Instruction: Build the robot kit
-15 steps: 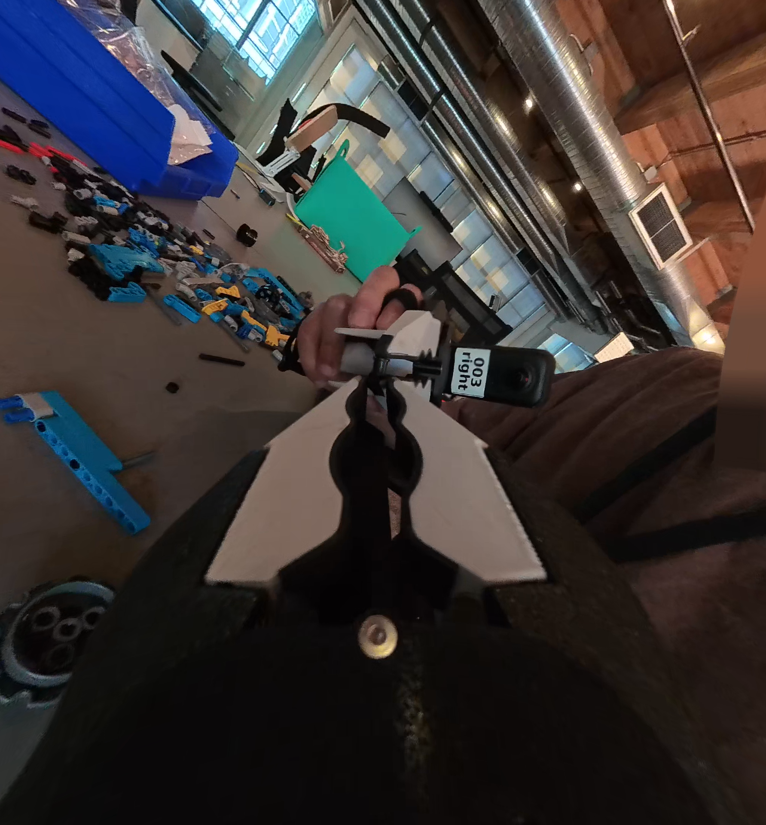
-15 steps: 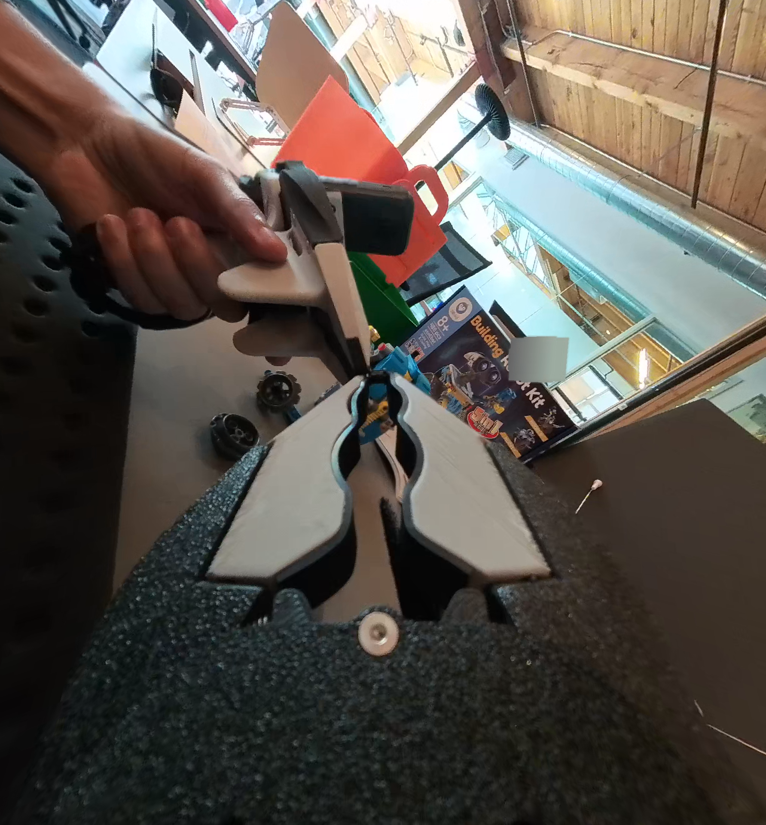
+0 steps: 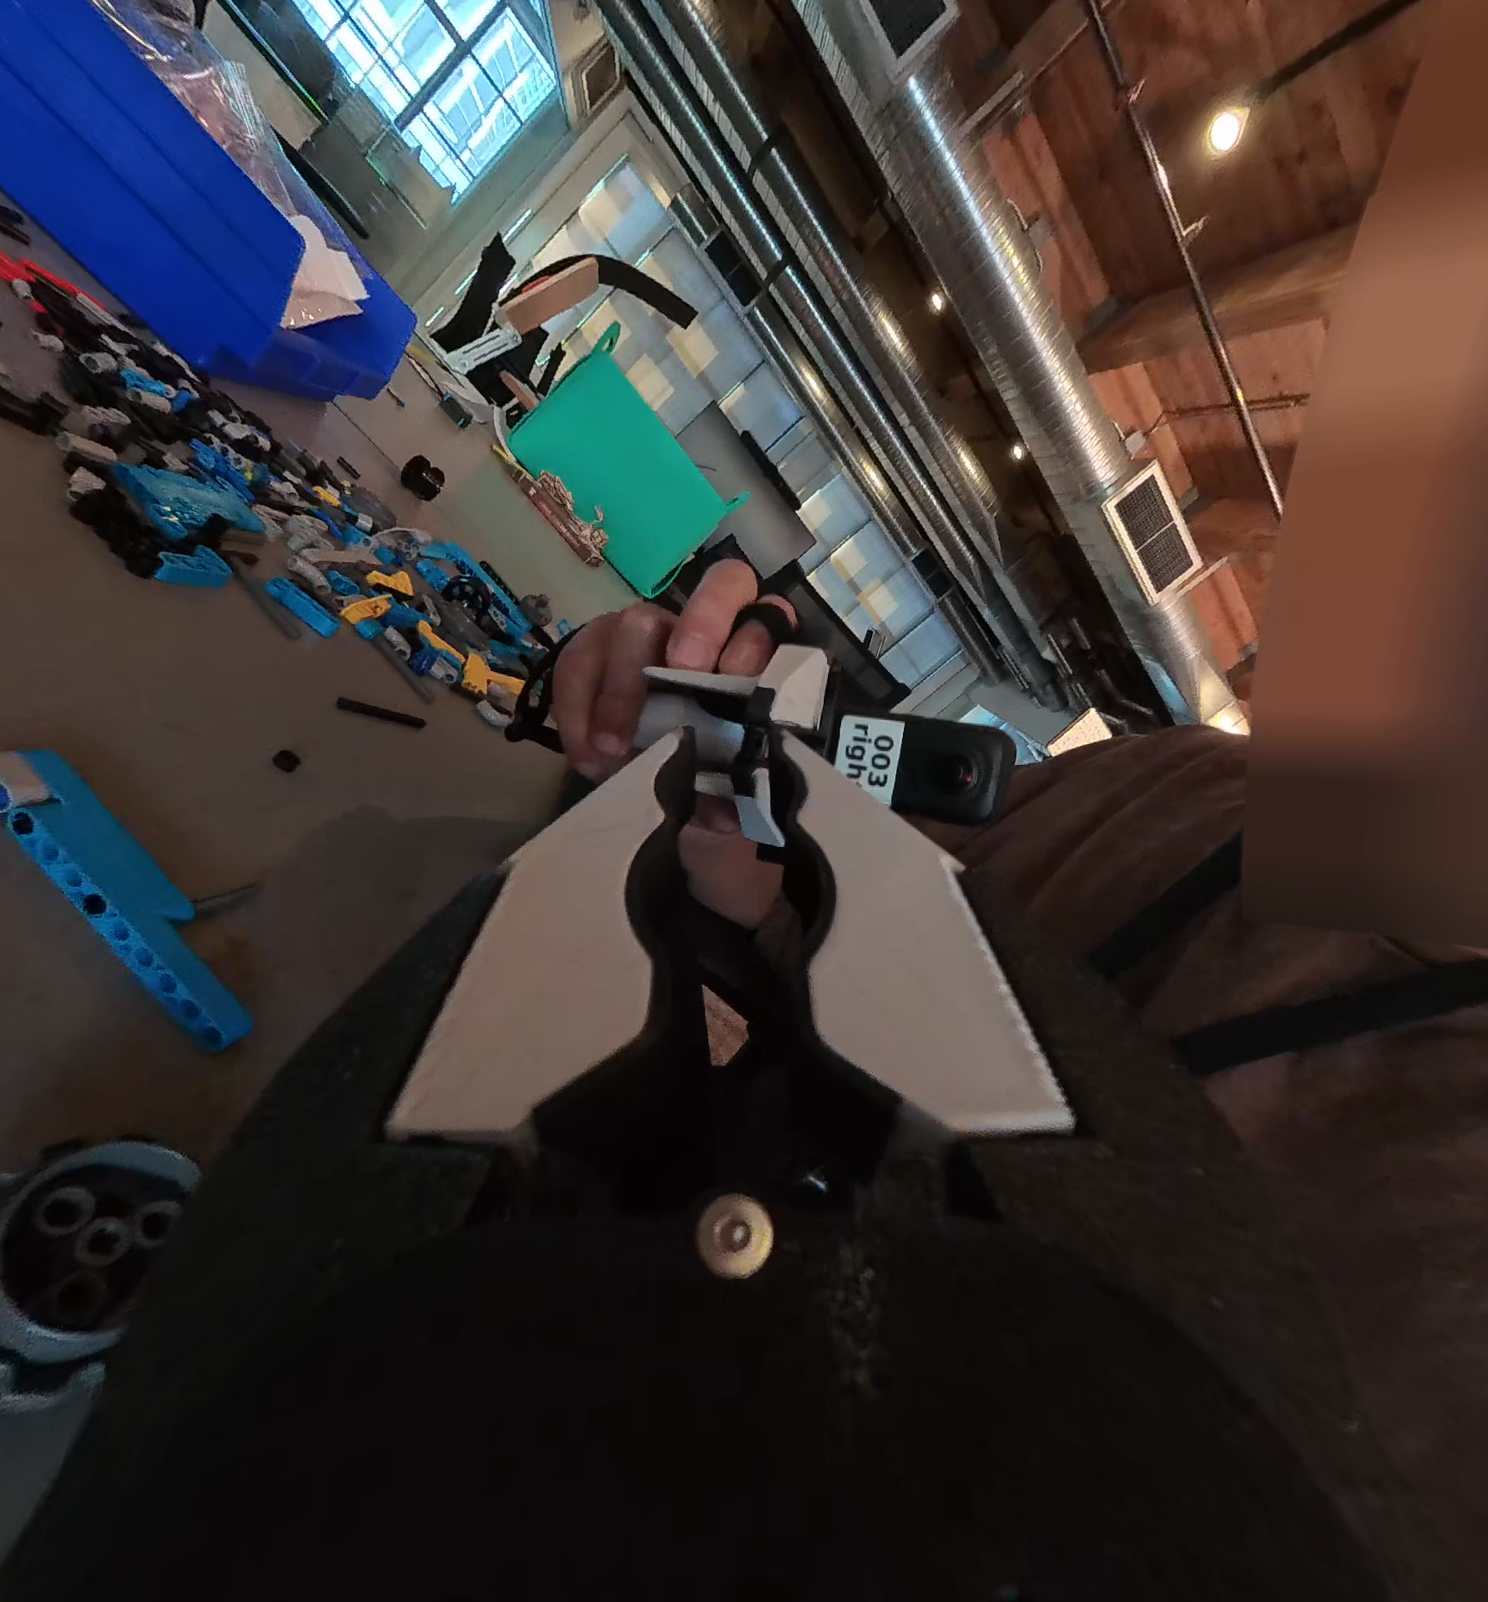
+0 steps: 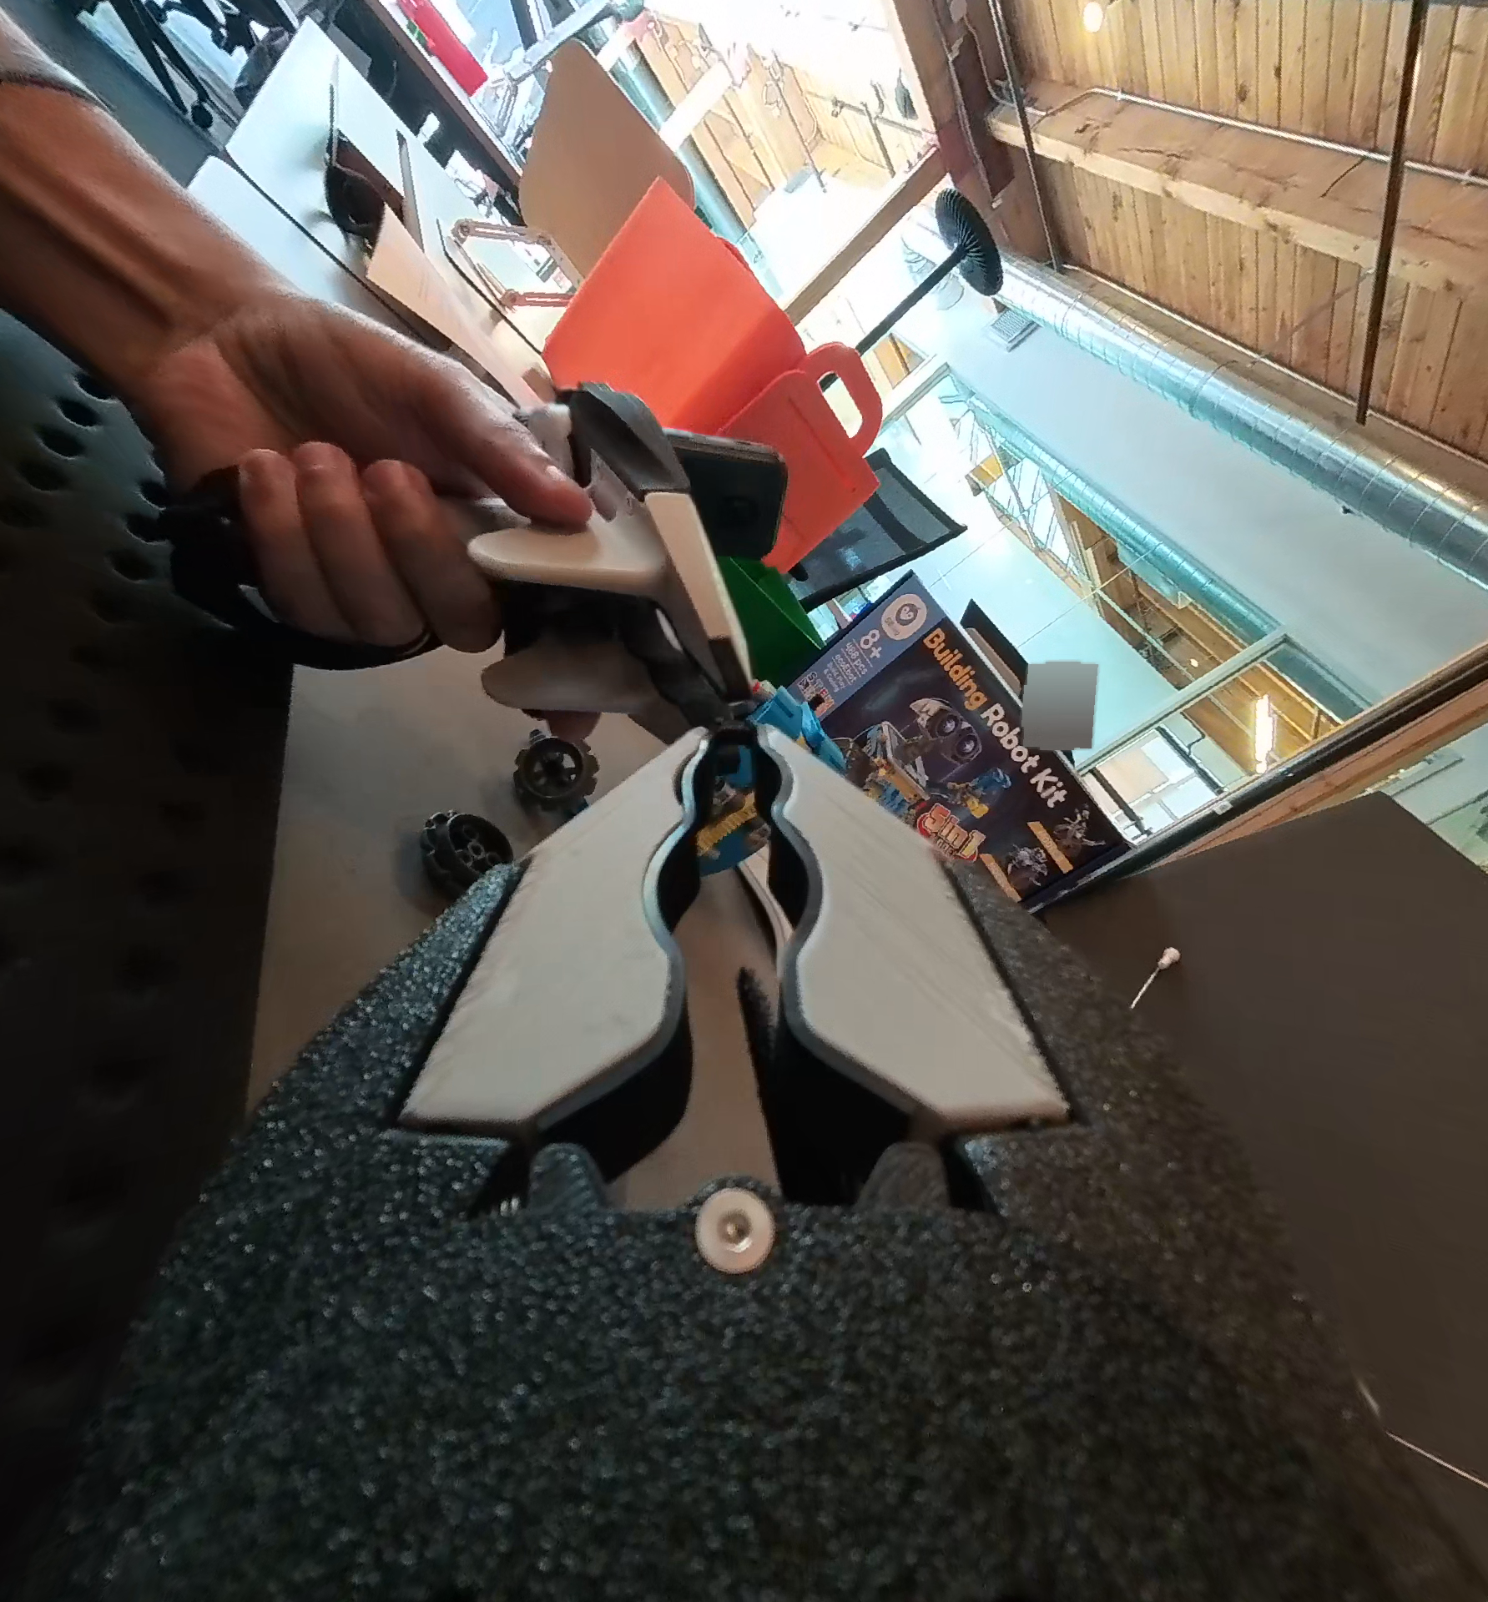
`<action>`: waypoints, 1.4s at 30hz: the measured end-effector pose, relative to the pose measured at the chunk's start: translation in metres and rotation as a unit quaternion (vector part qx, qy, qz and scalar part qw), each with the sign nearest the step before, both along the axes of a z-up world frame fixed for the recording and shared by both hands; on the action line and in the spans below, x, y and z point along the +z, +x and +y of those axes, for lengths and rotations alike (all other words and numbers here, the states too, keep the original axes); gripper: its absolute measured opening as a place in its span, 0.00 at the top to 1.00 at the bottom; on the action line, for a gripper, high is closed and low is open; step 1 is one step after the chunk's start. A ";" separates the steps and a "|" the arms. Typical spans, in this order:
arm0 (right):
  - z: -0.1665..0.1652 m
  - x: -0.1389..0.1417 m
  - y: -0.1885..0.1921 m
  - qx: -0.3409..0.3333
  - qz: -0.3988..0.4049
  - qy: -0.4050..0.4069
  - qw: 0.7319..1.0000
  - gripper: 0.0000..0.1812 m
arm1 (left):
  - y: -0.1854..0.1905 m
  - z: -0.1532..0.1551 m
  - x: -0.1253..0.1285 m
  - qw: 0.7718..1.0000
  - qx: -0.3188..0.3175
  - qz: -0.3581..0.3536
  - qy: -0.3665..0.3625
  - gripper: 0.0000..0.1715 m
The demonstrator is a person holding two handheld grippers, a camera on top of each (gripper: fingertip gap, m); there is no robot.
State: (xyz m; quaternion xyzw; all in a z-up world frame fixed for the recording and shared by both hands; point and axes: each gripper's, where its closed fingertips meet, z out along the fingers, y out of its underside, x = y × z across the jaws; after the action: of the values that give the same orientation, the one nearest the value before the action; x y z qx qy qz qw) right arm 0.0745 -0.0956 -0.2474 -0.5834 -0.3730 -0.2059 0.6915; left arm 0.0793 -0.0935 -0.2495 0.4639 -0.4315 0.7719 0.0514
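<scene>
Two hand-held grippers are meeting tip to tip above a grey counter.

The left hand-held gripper is showing its white fingers a narrow gap apart. The tip of the other gripper is sitting in that gap, gripped by a person's right hand. I cannot tell whether anything is being pinched there.

The right hand-held gripper is showing its fingertips almost together around something small and dark. I cannot tell what that thing is, or whether it is being held. A blue part is showing through the gap lower down. The person's left hand is gripping the opposite tool just above.

On the counter, a long blue beam with holes is lying near the left gripper, with a grey and black wheel closer to the camera. A scatter of small building parts is lying farther off, beside a blue bin. Two black toothed wheels are lying just beside the right gripper, and a printed kit box is standing behind.
</scene>
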 end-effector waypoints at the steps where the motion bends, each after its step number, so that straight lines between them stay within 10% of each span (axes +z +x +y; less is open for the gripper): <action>1: 0.001 0.000 -0.001 -0.001 -0.003 0.001 1.000 0.96 | -0.001 -0.001 0.000 1.000 -0.002 -0.002 0.007 0.91; 8: 0.002 -0.004 -0.002 0.013 0.026 -0.021 0.999 0.95 | -0.004 -0.012 -0.004 0.998 -0.010 -0.014 0.057 0.96; 12: 0.006 -0.017 0.004 0.033 0.140 -0.123 0.982 0.83 | -0.003 -0.009 -0.020 0.974 0.034 -0.043 0.221 0.97; 24: 0.031 -0.037 0.017 0.123 0.535 -0.371 0.749 0.87 | 0.012 0.031 -0.046 0.707 0.222 -0.125 0.660 0.96; 42: 0.039 -0.046 0.017 0.072 0.501 -0.360 0.784 0.97 | 0.021 0.032 -0.050 0.611 0.264 -0.112 0.737 0.97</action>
State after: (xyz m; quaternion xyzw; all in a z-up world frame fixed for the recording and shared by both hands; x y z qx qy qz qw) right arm 0.0919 -0.0563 -0.2938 -0.7826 -0.0623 0.3148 0.5334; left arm 0.0999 -0.0615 -0.2991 0.3492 -0.7162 0.2192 -0.5630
